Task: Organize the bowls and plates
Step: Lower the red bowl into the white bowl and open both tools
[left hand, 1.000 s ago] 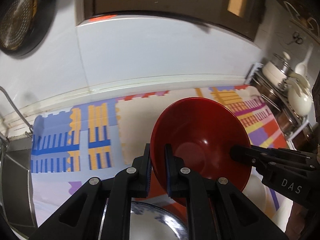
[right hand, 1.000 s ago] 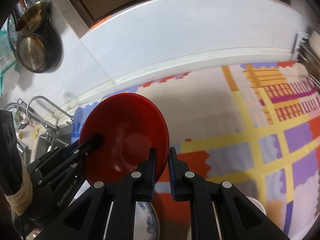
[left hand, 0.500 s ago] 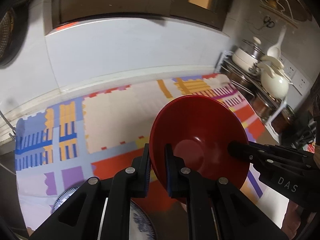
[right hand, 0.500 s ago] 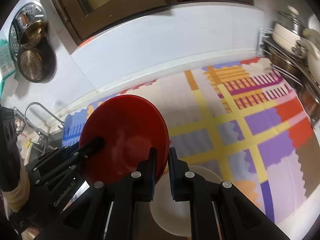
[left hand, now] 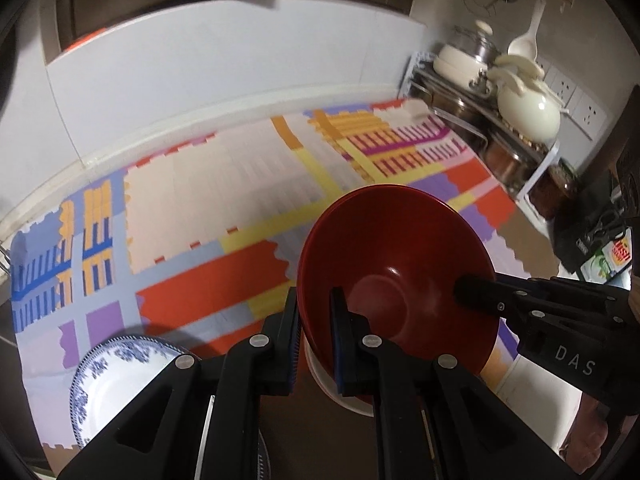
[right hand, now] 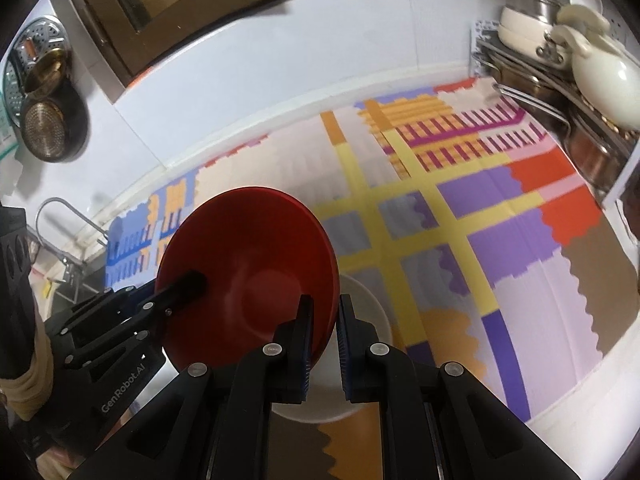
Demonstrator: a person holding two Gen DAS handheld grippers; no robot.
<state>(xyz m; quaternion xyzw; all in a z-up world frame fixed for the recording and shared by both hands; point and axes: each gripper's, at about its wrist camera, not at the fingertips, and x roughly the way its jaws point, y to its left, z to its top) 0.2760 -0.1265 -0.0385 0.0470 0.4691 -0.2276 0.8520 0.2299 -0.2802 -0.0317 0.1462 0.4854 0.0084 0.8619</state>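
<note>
Both grippers pinch the same red bowl [left hand: 394,276] by its rim, jaws nearly together w/ only the rim between them: left gripper [left hand: 315,334] on the bowl's left edge, right gripper [right hand: 322,336] on the opposite edge. Bowl is held tilted above a white bowl [right hand: 370,312] on the patterned mat [right hand: 500,240] (blue-and-white plate [left hand: 120,376] sits on the mat to the left).

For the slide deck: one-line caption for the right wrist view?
Both claws, right claw and left claw, grip the red bowl by opposite rims above a white bowl.
</note>
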